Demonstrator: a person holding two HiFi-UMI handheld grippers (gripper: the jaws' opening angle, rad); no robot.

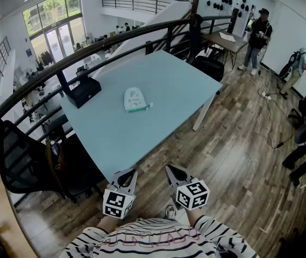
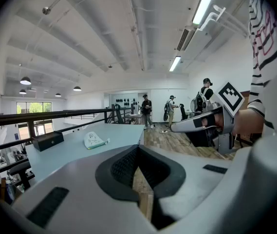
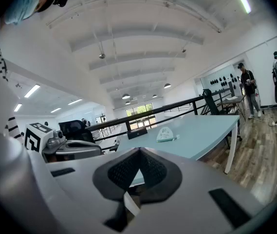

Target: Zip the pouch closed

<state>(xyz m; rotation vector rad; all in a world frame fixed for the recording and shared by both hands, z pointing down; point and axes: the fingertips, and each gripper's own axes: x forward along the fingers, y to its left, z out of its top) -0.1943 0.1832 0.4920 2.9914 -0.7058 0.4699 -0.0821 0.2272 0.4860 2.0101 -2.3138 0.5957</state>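
Observation:
The pale green pouch [image 1: 135, 99] lies flat near the middle of the light blue table [image 1: 169, 85], its zip edge toward me. It shows small and far off in the left gripper view [image 2: 95, 140] and in the right gripper view [image 3: 166, 135]. My left gripper [image 1: 127, 174] and right gripper [image 1: 173, 172] hover side by side close to my body, just off the table's near corner. Both are shut with nothing between the jaws, and both are well short of the pouch. The left gripper's jaws [image 2: 138, 152] and the right gripper's jaws [image 3: 139, 154] point toward the table.
A black box [image 1: 84, 92] sits at the table's left edge by the dark railing [image 1: 115, 42]. A black chair [image 1: 18, 160] stands at the left below the table. Two people [image 1: 260, 36] stand at the far right near another table [image 1: 227, 40]. Wooden floor lies to the right.

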